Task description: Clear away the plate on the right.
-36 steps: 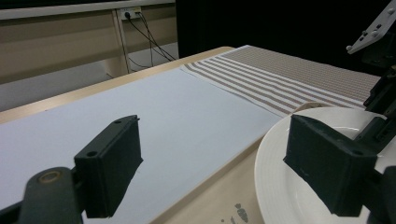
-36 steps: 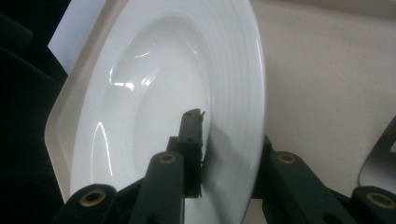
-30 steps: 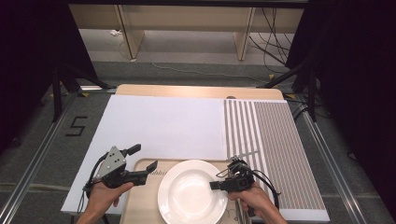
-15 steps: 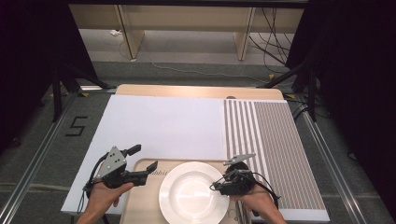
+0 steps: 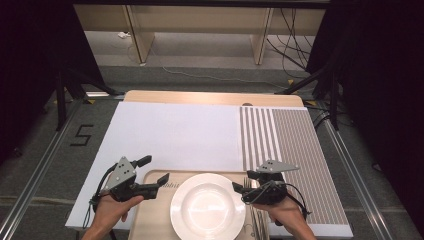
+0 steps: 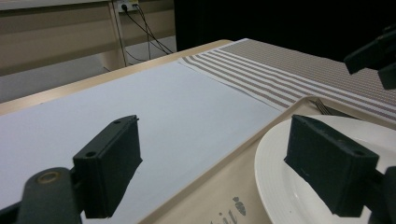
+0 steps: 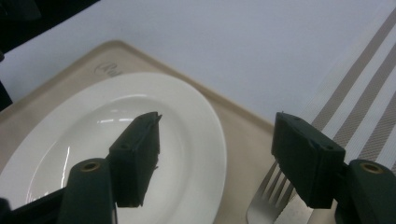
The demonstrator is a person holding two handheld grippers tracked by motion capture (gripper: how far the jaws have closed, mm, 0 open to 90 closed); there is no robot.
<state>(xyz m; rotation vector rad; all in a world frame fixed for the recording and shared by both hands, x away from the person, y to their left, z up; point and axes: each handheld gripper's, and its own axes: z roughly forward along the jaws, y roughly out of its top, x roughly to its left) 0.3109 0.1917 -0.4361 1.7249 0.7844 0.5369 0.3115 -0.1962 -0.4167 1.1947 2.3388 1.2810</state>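
Observation:
A white plate lies on a beige tray at the near edge of the table, with a fork beside its right rim. My right gripper hovers over that rim. In the right gripper view its jaws have just been opening and stand apart above the plate and the fork, nothing pressed between them. My left gripper is held open at the tray's left corner. Its jaws point across the plate, empty.
A white mat covers the table's left and middle. A brown striped placemat covers the right. The tabletop's wooden far edge shows behind them. On the floor to the left is a "5" mark.
My right gripper's jaws have spread from the plate's right rim and the gripper has lifted a little. The plate and my left gripper have stayed where they were.

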